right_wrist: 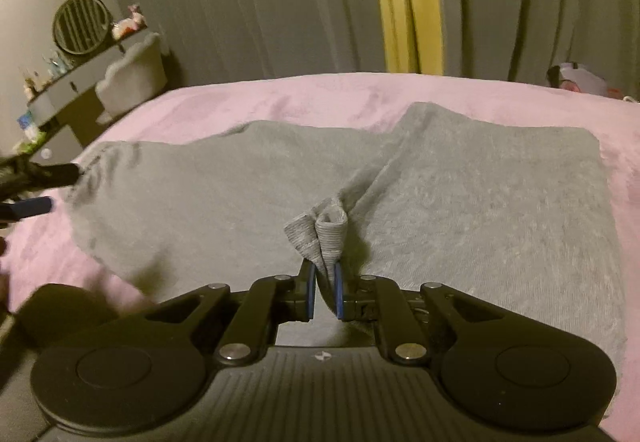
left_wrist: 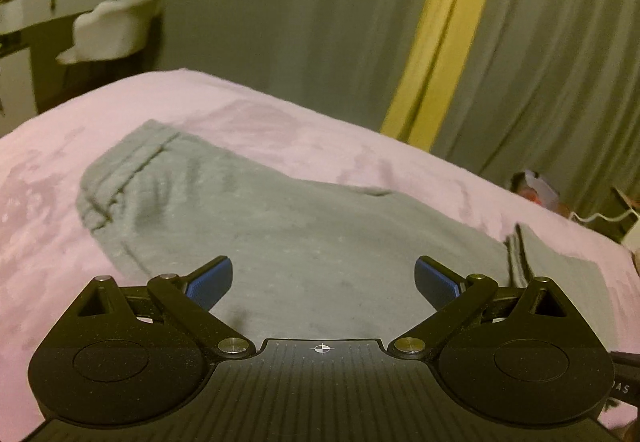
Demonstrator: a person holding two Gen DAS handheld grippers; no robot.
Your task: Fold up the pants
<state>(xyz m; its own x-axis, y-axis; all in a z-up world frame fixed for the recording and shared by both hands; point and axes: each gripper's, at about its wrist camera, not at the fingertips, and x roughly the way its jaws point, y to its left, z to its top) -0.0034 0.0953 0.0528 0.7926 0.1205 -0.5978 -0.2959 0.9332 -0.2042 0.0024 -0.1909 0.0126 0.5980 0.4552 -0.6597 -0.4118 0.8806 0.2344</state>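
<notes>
Grey pants [left_wrist: 280, 226] lie spread on a pink bed cover [left_wrist: 48, 202]. My left gripper [left_wrist: 323, 278] is open and empty, low over the pants. In the right wrist view the pants [right_wrist: 480, 202] cover most of the bed. My right gripper [right_wrist: 325, 282] is shut on a ribbed grey cuff [right_wrist: 320, 238] of the pants and holds it bunched above the cloth. The left gripper's fingers [right_wrist: 36, 206] show at the far left edge of the right wrist view, at the pants' left end.
A grey curtain with a yellow strip [right_wrist: 404, 2] hangs behind the bed. A dresser with a round mirror [right_wrist: 80, 24] and a white chair [right_wrist: 136, 74] stand at the back left. Bags and a cable [left_wrist: 592, 218] lie past the bed's right side.
</notes>
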